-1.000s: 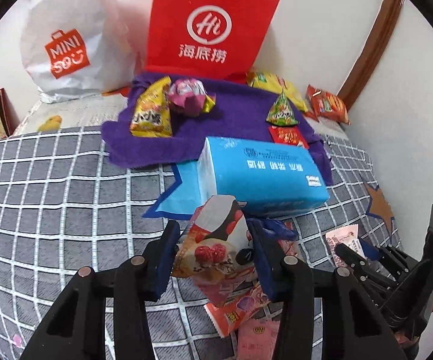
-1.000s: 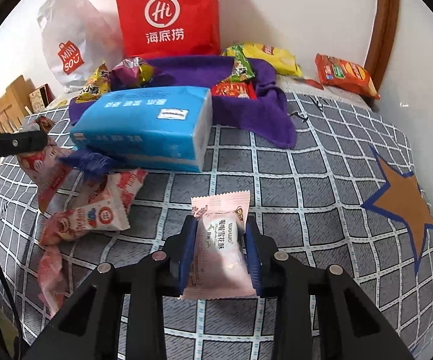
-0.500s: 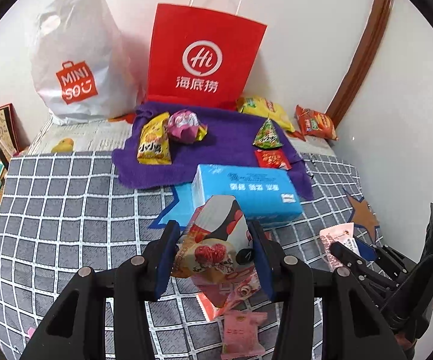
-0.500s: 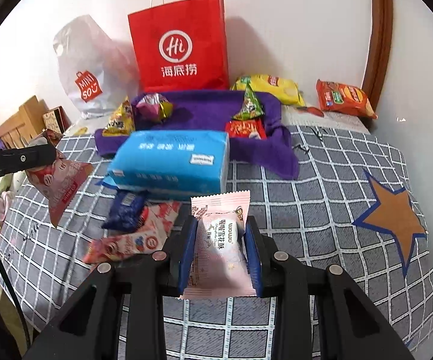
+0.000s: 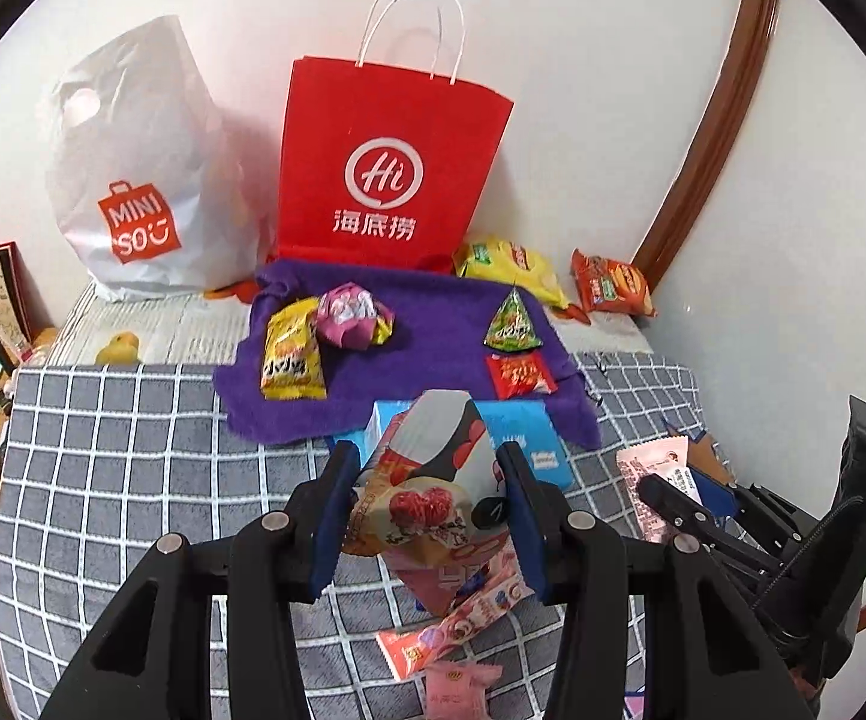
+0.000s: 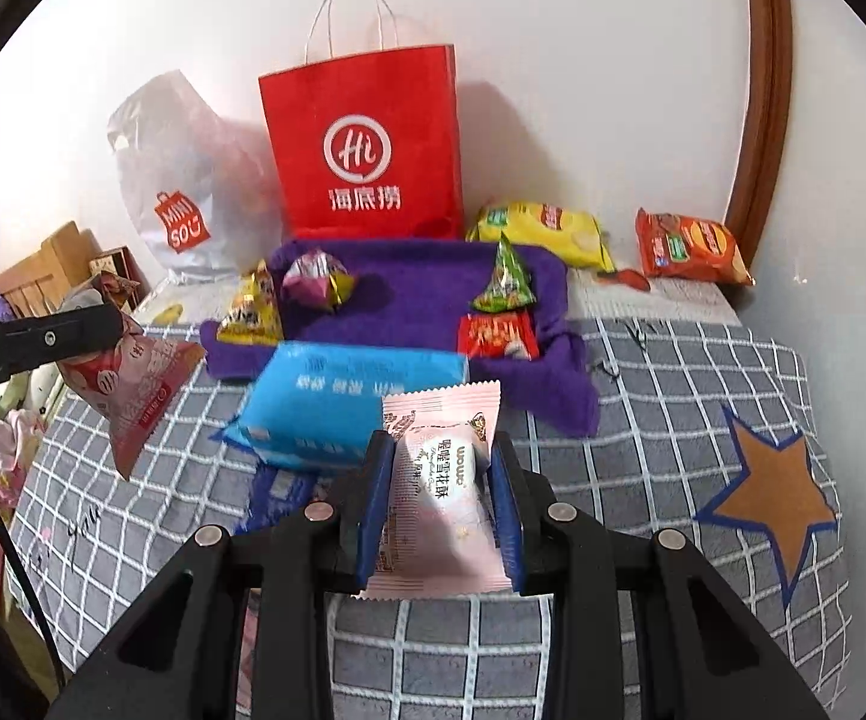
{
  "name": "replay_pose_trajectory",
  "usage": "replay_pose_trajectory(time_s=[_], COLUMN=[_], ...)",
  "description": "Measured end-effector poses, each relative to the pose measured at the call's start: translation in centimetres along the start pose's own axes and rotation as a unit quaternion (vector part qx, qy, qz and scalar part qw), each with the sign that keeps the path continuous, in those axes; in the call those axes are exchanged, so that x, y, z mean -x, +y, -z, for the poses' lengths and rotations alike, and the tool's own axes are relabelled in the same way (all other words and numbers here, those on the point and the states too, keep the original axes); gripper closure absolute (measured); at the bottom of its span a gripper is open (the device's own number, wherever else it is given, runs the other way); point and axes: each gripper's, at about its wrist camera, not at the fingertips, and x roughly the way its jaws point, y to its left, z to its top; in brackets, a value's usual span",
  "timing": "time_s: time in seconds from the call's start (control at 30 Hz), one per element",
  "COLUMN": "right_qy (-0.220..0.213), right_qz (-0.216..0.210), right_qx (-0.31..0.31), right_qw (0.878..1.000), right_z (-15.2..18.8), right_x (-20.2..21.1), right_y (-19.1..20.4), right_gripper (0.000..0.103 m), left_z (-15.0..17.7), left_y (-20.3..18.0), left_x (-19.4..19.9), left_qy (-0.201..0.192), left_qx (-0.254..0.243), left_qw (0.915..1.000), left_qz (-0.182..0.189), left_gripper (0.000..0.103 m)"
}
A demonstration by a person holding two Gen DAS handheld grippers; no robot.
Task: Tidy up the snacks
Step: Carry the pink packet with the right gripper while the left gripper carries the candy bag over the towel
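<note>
My left gripper (image 5: 424,504) is shut on a red-and-white snack bag (image 5: 427,480), held high above the checked bed cover; the bag also shows in the right wrist view (image 6: 133,384). My right gripper (image 6: 439,492) is shut on a pale pink snack packet (image 6: 442,480), also lifted; it shows in the left wrist view (image 5: 655,480). A purple towel (image 5: 433,348) lies further back with a yellow packet (image 5: 292,354), a pink-purple packet (image 5: 349,315), a green triangular packet (image 5: 514,324) and a red packet (image 5: 517,375) on it.
A blue tissue pack (image 6: 349,402) lies in front of the towel. Loose pink snacks (image 5: 457,624) lie below my left gripper. A red paper bag (image 5: 388,174) and white Miniso bag (image 5: 139,180) stand against the wall. Yellow (image 6: 544,231) and orange (image 6: 691,246) chip bags lie back right.
Both grippers have risen and pulled back with their packets still held; the bed, towel and bags now look smaller and farther below.
</note>
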Motion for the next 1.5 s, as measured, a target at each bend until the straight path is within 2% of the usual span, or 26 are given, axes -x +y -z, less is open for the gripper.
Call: replay_pose_trajectory(time_s=[0.5, 1.5], right_qy=[-0.015, -0.012], right_qz=[0.0, 0.01], right_qx=[-0.014, -0.019], right_qw=[1.0, 1.0], right_z=[-4.5, -7.8], right_x=[-1.2, -4.2], right_y=[0.2, -0.4], right_gripper=[0.071, 0.071], left_z=[-3.3, -6.3], left_y=[0.9, 2.6], left_x=[-1.1, -3.6], left_qy=[-0.005, -0.003], left_qx=[-0.001, 0.005], left_qw=[1.0, 1.0], left_qz=[0.0, 0.004], left_gripper=[0.058, 0.058])
